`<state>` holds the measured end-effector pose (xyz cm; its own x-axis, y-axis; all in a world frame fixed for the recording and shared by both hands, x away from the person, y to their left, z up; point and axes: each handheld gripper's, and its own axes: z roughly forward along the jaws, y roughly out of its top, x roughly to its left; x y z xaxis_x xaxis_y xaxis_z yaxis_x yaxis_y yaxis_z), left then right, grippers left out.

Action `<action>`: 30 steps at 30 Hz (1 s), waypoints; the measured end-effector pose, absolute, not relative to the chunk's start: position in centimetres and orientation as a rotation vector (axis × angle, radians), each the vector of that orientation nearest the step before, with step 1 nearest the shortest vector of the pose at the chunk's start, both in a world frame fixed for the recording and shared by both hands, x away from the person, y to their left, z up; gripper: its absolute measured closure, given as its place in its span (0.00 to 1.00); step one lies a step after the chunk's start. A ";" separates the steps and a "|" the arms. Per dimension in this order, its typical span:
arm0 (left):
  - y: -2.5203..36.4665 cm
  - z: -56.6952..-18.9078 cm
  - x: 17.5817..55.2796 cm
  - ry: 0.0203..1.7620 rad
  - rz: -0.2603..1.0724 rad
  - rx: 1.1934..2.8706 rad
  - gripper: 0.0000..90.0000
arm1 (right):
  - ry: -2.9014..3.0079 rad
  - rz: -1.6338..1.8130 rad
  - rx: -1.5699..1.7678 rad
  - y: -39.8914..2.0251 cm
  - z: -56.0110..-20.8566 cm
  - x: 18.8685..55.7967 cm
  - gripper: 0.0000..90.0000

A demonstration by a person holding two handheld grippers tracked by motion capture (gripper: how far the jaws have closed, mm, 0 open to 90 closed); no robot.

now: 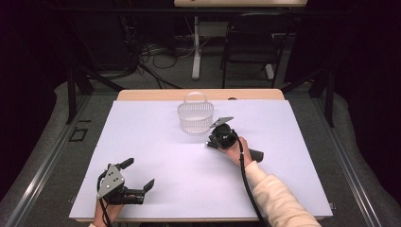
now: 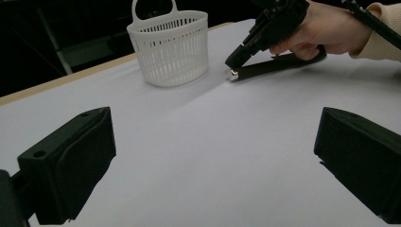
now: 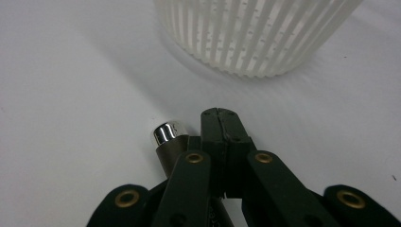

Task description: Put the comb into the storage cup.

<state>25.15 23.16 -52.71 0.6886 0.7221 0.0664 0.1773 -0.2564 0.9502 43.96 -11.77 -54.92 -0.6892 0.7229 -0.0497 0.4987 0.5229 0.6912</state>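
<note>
Lying flat on the white sheet (image 1: pixel 156 142), at roughly 5 o'clock from the white basket (image 2: pixel 172 49) in the high view: a slim dark rod (image 2: pixel 276 66) with a chrome cap (image 3: pixel 166 132) on the end nearest the basket. Right gripper (image 3: pixel 221 124) low over that capped end, jaws pressed together with nothing between them and the rod running just beside and under them; cannot tell whether it touches them. Left gripper (image 1: pixel 139 175) parked at about 7 o'clock on the sheet, well apart from all this, jaws spread wide over bare surface. Judged by looks, stiff and fairly light, round and smooth, so likely to roll on the sheet and to slip or swivel in a pinch made near one end. Better taken across the dark barrel near mid-length, jaws square to its axis, and not on the polished cap, which looks the slickest part. Basket upright at about 12 o'clock from the sheet's middle, handle up, slatted plastic walls, probably light enough to slide or tip if nudged. Nothing seen inside it from above or through the slats. Rod looks longer than the basket is deep, so probably due to lean against the rim once dropped in.
</note>
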 end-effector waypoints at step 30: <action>23.1 -52.8 25.2 0.720 0.607 1.802 0.00 | 2.578 0.863 0.900 -10.3 -54.8 41.9 1.00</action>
<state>25.16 23.05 -52.78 0.6897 0.7210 0.0661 0.1865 -0.2651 0.9460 41.85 -10.28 -54.82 -0.7680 0.6375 -0.0615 0.4720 0.6283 0.6185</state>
